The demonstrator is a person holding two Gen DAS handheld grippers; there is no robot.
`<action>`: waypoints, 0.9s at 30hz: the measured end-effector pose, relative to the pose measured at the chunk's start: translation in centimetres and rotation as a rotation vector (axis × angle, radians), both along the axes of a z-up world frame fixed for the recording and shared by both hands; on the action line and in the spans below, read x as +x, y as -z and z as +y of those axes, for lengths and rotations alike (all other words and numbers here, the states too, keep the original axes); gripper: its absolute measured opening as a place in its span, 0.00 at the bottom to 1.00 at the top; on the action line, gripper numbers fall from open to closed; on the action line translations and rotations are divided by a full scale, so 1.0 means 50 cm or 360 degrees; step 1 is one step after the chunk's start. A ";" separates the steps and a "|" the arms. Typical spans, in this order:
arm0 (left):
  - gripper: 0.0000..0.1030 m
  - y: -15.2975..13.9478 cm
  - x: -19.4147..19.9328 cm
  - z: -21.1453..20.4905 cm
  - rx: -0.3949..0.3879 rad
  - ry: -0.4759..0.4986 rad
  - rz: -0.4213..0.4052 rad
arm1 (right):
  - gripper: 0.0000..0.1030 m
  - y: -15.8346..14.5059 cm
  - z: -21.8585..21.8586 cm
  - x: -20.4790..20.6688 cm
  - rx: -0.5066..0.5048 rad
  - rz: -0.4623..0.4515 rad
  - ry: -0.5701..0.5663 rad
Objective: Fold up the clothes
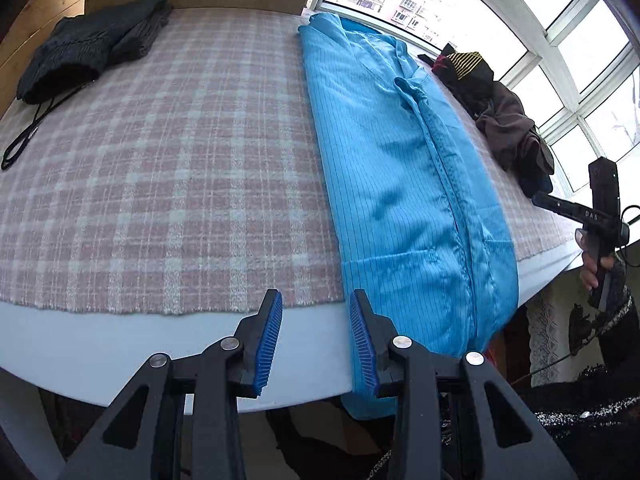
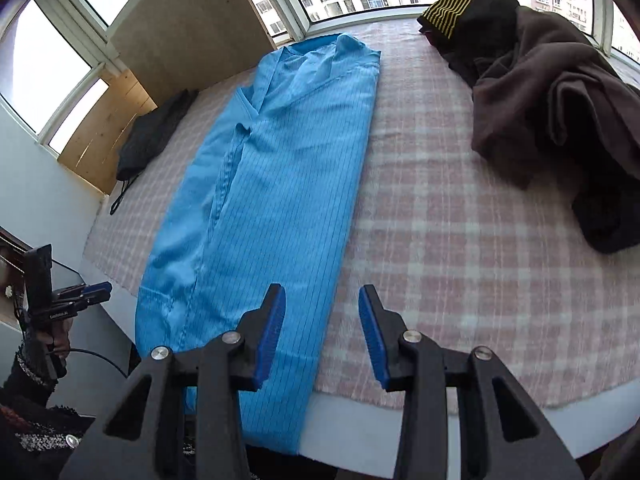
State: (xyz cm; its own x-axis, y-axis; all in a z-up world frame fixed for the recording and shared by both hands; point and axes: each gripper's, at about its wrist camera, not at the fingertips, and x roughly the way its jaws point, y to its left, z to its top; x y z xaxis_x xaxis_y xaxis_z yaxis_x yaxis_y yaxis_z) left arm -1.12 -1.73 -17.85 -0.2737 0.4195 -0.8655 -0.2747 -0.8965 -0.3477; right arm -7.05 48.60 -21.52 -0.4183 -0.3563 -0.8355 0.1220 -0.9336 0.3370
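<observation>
Blue garment [image 2: 256, 208] hem hangs off table edge, both tongs [image 1: 316, 340] [image 2: 322, 336] released, empty.

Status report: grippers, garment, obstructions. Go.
Left gripper open, empty. Right gripper open, empty. Long blue pinstriped garment folded lengthwise, hem overhanging table edge. Nothing blocking.

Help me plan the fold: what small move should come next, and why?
Probably bring both open grippers, left gripper and right gripper, down onto the blue garment's near hem. It already lies as a long narrow strip, its end hanging over the table edge, and neither gripper holds anything.
</observation>
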 end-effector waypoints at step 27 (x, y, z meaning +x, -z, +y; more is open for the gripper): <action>0.37 0.168 0.149 0.143 -0.0066 0.0557 -0.0056 | 0.43 0.258 -0.094 0.196 0.0083 -0.0098 -0.0154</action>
State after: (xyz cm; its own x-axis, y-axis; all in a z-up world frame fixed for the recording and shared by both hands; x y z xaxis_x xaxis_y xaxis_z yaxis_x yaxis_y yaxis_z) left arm 6.35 5.40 -26.23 -0.0894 0.4468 -0.8901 -0.5564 -0.7637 -0.3275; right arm 2.74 43.89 -34.44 -0.3316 -0.3477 -0.8770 0.1929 -0.9350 0.2977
